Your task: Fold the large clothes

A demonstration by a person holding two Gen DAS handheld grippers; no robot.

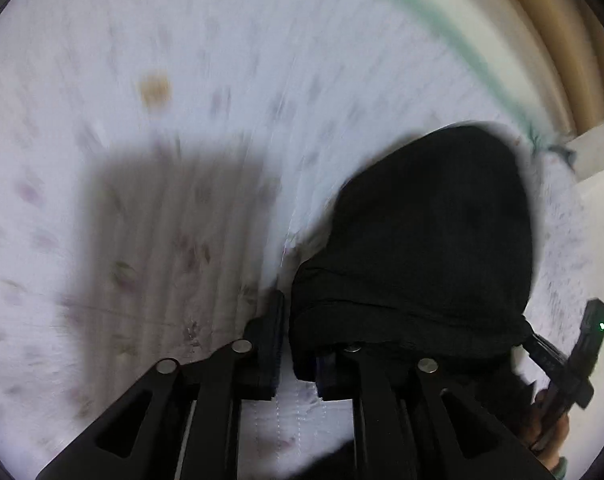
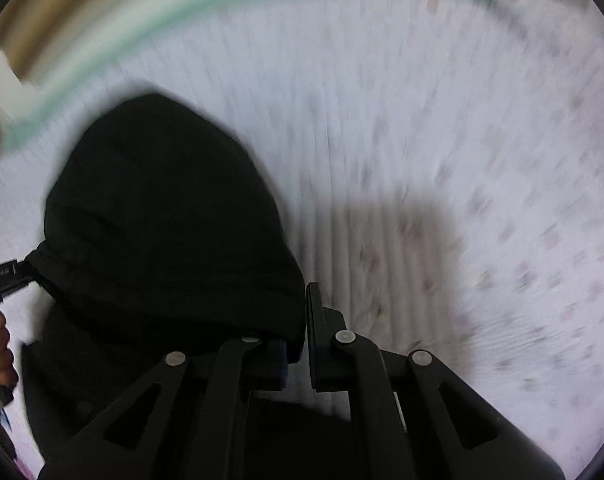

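Both views blurry. We see the black garment (image 1: 422, 240) bunched and lifted over the floral bedsheet (image 1: 181, 60), strung between both grippers. Left gripper (image 1: 297, 344): fingers clamped on the garment's edge, cloth draped over the right-side finger. Right gripper (image 2: 297, 344): fingers likewise pinched on the cloth (image 2: 161, 220) at its left finger. Green sheet trim (image 2: 181, 4) runs along the far edge
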